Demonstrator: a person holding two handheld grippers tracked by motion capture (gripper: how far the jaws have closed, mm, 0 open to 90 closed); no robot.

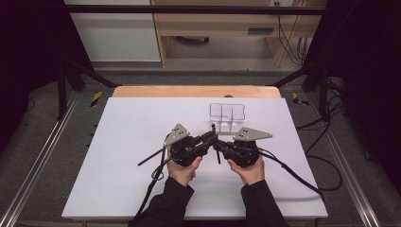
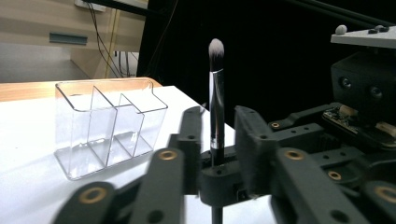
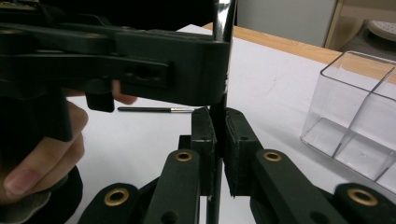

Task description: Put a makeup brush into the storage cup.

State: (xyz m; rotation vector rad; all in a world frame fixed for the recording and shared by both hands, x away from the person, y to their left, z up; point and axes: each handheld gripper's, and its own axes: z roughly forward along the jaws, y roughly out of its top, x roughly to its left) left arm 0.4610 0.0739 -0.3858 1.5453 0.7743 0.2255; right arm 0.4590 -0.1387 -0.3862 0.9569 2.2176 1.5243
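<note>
The right gripper (image 3: 217, 154) pinches the slim black-handled makeup brush (image 2: 216, 100) low on its handle; the left gripper (image 2: 217, 135) stands slightly spread around it; brush upright, bristles up; judged best: keep it vertical, lift toward the clear plastic three-compartment organiser (image 2: 107, 126) beyond.

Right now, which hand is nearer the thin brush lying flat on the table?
Left. The left hand sits beside the flat brush; the right hand is farther off, past the left one.

Even overhead light on white table (image 1: 123, 156), surroundings dark. Faint shadows beside clear organizer (image 2: 107, 126), glare along its rims. Near jaws blurred in gripper views.
</note>
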